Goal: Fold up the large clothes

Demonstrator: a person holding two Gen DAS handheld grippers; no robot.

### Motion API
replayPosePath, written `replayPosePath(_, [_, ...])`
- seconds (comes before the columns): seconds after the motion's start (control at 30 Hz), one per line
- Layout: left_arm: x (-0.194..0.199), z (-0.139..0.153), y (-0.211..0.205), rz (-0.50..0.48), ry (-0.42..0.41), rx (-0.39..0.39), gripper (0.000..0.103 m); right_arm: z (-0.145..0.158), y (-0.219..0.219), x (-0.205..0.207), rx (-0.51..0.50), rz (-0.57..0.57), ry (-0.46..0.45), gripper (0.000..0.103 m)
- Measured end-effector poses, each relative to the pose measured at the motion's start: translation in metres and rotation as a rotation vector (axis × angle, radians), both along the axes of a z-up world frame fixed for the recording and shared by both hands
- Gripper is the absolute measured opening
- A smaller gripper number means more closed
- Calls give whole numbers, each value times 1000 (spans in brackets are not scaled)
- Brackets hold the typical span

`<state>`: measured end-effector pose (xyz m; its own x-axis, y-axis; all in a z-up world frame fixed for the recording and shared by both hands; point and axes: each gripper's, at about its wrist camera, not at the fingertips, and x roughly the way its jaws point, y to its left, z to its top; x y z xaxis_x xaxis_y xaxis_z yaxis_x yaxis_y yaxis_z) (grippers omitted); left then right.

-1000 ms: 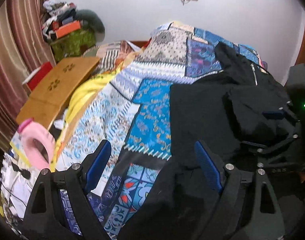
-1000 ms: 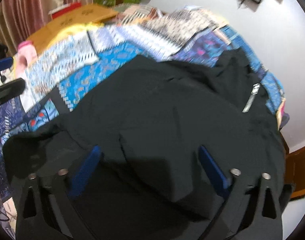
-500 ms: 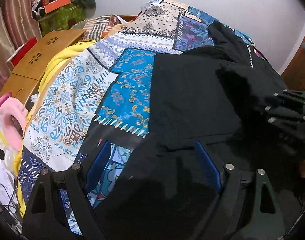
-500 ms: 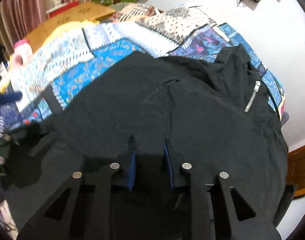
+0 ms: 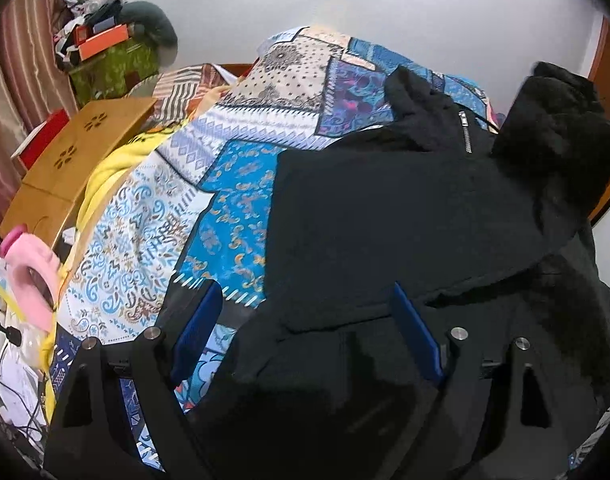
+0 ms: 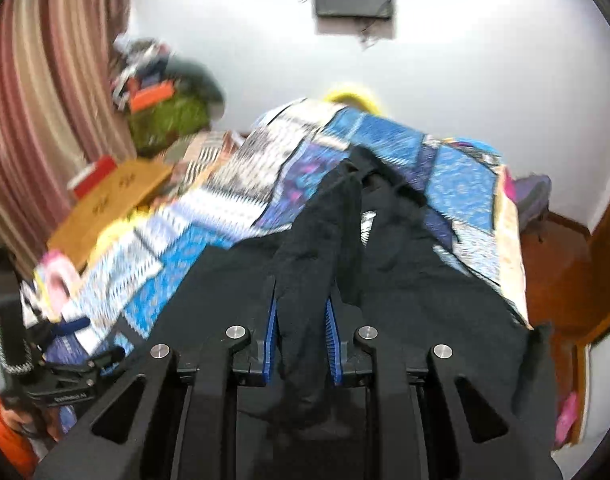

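**Q:** What do you have in front of you, widest thing first?

**A:** You face a bed (image 5: 241, 184) covered by a patchwork spread in blues and whites. Across its right half lies the black jacket (image 5: 385, 208), spread mostly flat. Its long axis runs away from you, hem nearest you, collar and a short silver zipper (image 5: 464, 130) at the far end.

**Q:** Where are my tongs in relation to it?

**A:** Your right tongs (image 6: 301, 336) are clenched on a bunched fold of the black fabric, lifted so that it rises in a ridge straight ahead of them, along the jacket's length. In the left view that raised portion shows as a dark mass at the upper right, hanging over the jacket's right side. Your left tongs (image 5: 305, 332) stand released, jaws wide, holding nothing. They hover low over the near left hem, where the black cloth meets the blue spread.

**Q:** So which hand decides the coming move?

**A:** In my judgement, the right. It already carries the cloth, and the flat body of the jacket lies to its left. Carrying the fold leftward across the long axis would lay it over. Your left tongs are nearer the free hem and could pin it.
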<state>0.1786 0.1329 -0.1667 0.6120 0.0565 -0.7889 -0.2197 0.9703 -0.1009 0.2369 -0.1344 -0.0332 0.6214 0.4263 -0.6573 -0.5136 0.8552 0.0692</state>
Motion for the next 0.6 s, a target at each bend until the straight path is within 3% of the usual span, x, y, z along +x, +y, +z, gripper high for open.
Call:
replayPosePath(0.13, [6,3,-16,-26,2,1,85,2,-38,0,89,-50,31,18])
replayPosePath(0.23, [10,5,-30,-51,1,2,85,-10,-54,-2,95,-79,53,17])
replayPosePath(0.6, [13,7,-69,-118,6,18,85,-83,-110,4,112,-193,268,17])
